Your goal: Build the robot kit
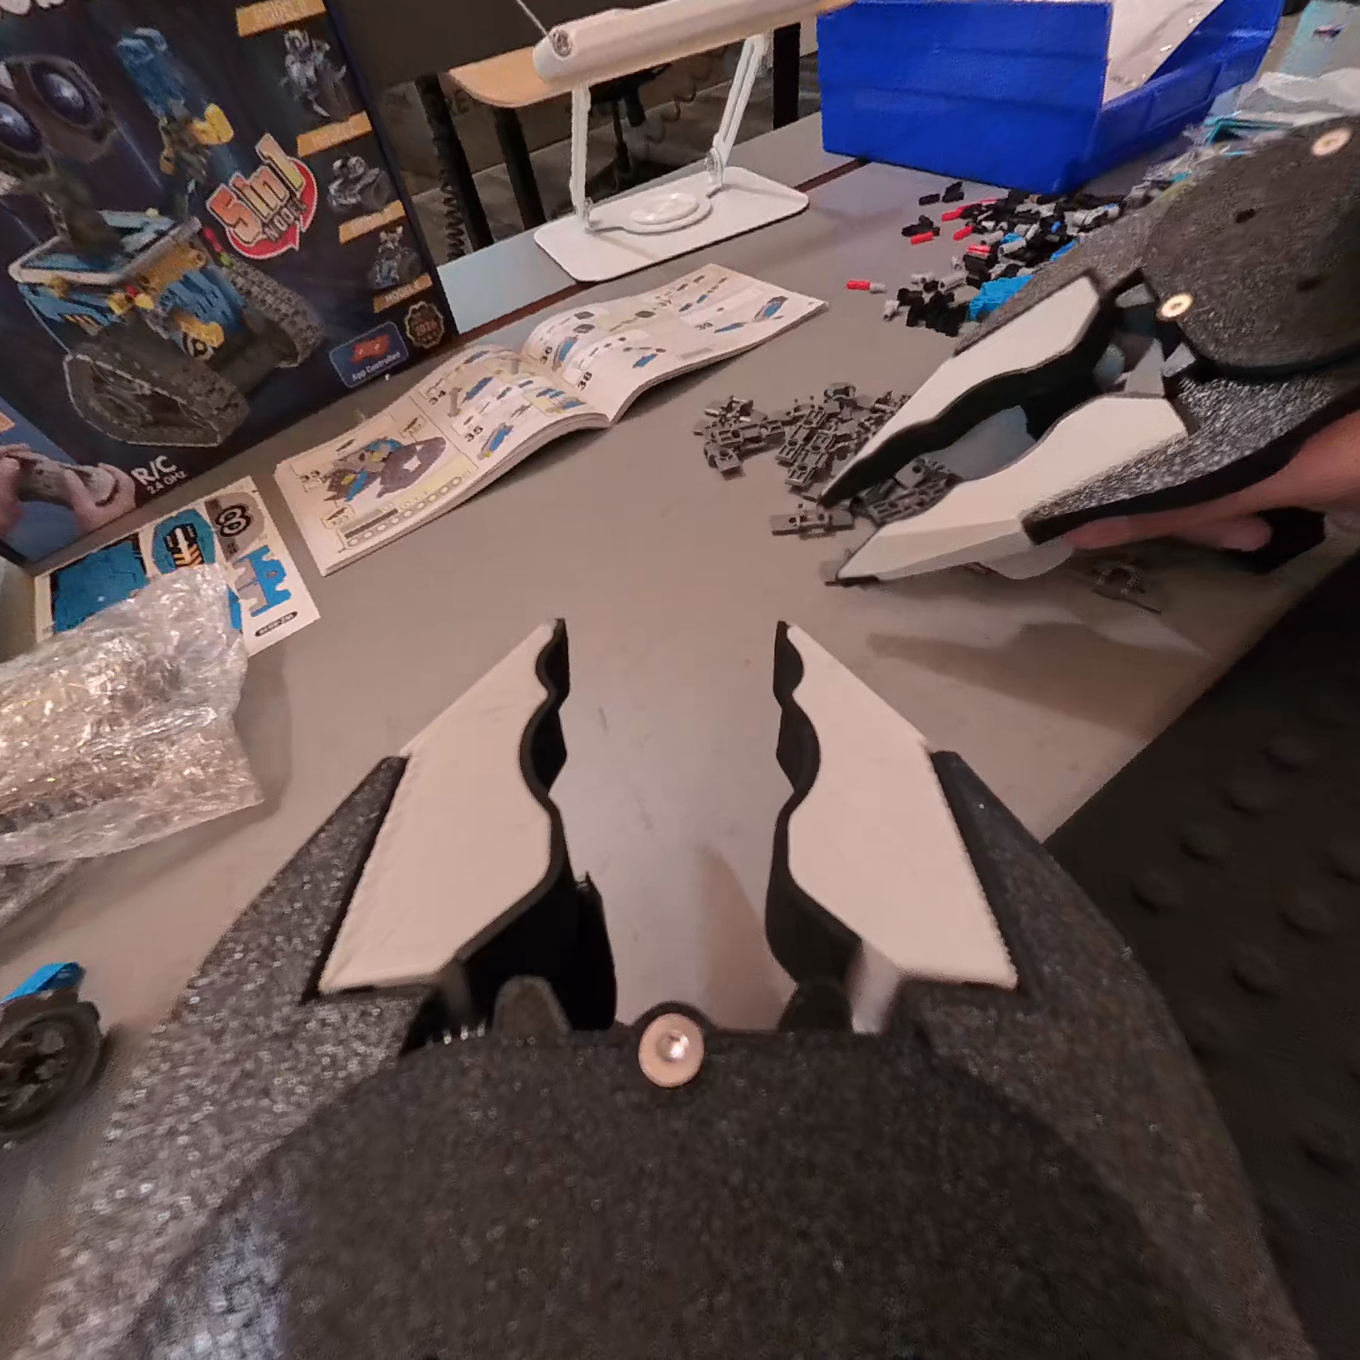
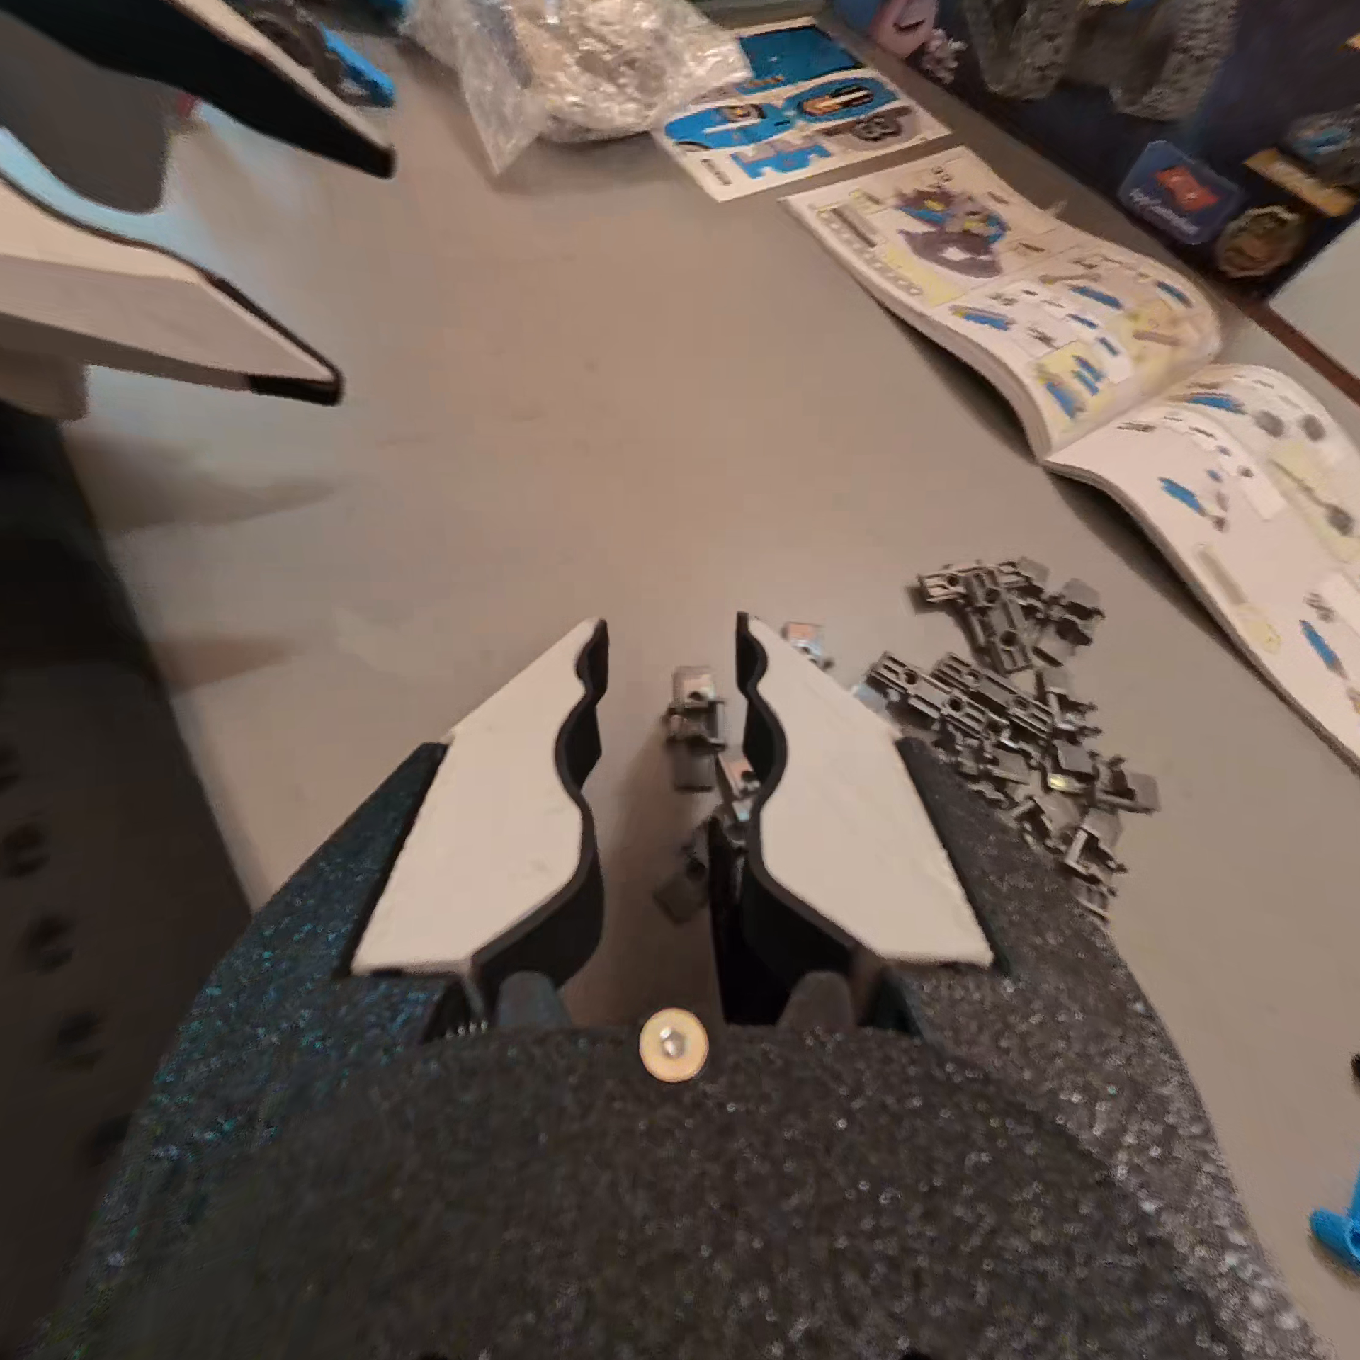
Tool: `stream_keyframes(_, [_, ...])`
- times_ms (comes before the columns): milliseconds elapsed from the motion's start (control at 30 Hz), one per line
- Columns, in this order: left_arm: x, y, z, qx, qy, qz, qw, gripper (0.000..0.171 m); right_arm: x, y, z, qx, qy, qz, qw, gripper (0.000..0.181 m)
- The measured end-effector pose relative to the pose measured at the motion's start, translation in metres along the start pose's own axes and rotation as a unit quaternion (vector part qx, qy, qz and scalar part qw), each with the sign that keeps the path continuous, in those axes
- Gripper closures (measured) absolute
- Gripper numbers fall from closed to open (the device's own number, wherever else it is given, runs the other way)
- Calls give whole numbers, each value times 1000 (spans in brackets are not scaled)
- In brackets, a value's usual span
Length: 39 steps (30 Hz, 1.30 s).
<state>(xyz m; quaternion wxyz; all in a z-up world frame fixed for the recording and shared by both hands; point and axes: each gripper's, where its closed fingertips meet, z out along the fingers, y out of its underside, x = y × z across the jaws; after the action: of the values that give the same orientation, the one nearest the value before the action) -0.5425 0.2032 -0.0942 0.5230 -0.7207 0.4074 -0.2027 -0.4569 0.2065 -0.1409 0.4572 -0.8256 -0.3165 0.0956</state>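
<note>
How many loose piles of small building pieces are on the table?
2. A grey pile lies near the open booklet, at the right gripper. A mixed black, red and blue pile lies farther back, by the blue bin. The gripper may hide more.

Printed lettering on toy box [image 1: 184, 243]; step numbers in open booklet [image 1: 544, 383]; marks on sticker sheet [image 1: 221, 559].

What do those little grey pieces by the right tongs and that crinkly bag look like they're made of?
Grey pieces: apparently hard moulded plastic, matte, with crisp edges and pin holes. Crinkly bag: seemingly thin clear plastic film, glossy, with creases that catch the light. Right tongs straddle one piece.
</note>
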Motion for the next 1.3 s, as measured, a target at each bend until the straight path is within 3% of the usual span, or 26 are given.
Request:
stream_keyframes(100, [-4,-1,-1,5,-9,-7,1000,116,17,7,-3,-10,61,1,998,147])
stream_keyframes(367, [2,0,-1,4,-3,13,1000,116,4,18,-7,-20,12,16,1000,142])
stream_keyframes(500, [33,2,-4,5,92,53,994,117,3,31,1,-61,-2,19,998,142])
stream_keyframes(600, [51,9,-5,-16,152,70,986,121,1,32,2,-64,-21,35,997,152])
stream_keyframes(633, [54,12,-3,-27,166,68,983,121,-4,32,2,-65,-45,41,996,163])
stream_keyframes(733, [57,18,1,-56,189,57,979,121,-5,32,3,-68,-70,45,994,164])
stream_keyframes(833, [55,15,0,-51,206,29,977,121,0,21,-3,-47,-49,-46,997,164])
stream_keyframes(967, [42,0,-3,-15,217,-51,975,121,-17,-26,-27,89,-26,-133,987,164])
stream_keyframes(1067, [33,-20,-9,40,230,-118,965,121,-37,-49,-45,170,11,-211,963,164])
stream_keyframes(1167, [33,-39,-18,93,274,-174,941,125,-55,-53,-47,189,32,-277,942,164])
stream_keyframes(1300, [44,-35,-20,71,324,-181,926,128,-61,-55,-48,195,88,-356,910,164])
